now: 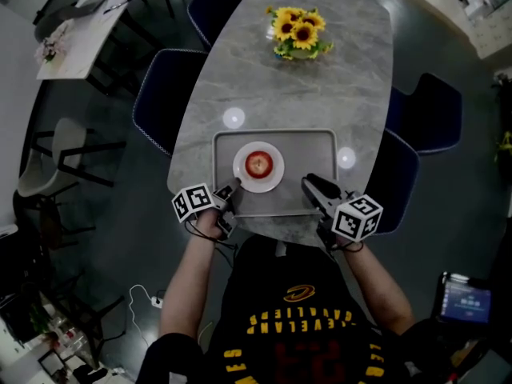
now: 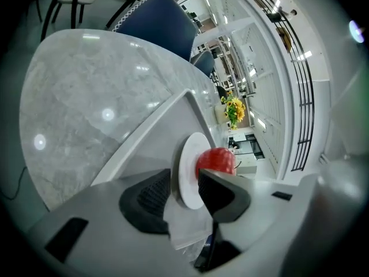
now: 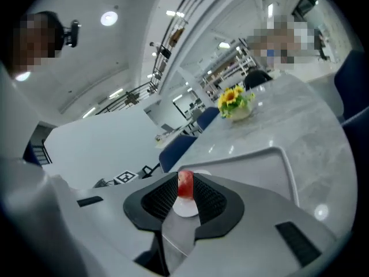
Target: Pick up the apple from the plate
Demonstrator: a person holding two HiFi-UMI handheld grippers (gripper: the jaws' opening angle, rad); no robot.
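Note:
A red apple (image 1: 258, 164) sits on a small white plate (image 1: 276, 181) in a grey tray (image 1: 316, 146) near the table's front edge. My left gripper (image 1: 230, 190) is at the tray's near left corner, jaws apart, just short of the plate's rim. In the left gripper view the plate (image 2: 185, 166) and apple (image 2: 216, 160) show through the gap of the gripper (image 2: 184, 190). My right gripper (image 1: 308, 184) hangs over the tray's near right part, open and empty. The right gripper view has the apple (image 3: 185, 183) and plate (image 3: 185, 208) framed beyond the gripper (image 3: 184, 198).
A vase of sunflowers (image 1: 298, 32) stands at the far end of the grey marble table (image 1: 320, 86). Dark blue chairs (image 1: 160, 94) (image 1: 432, 110) flank the table on both sides. The person's body is close against the table's near edge.

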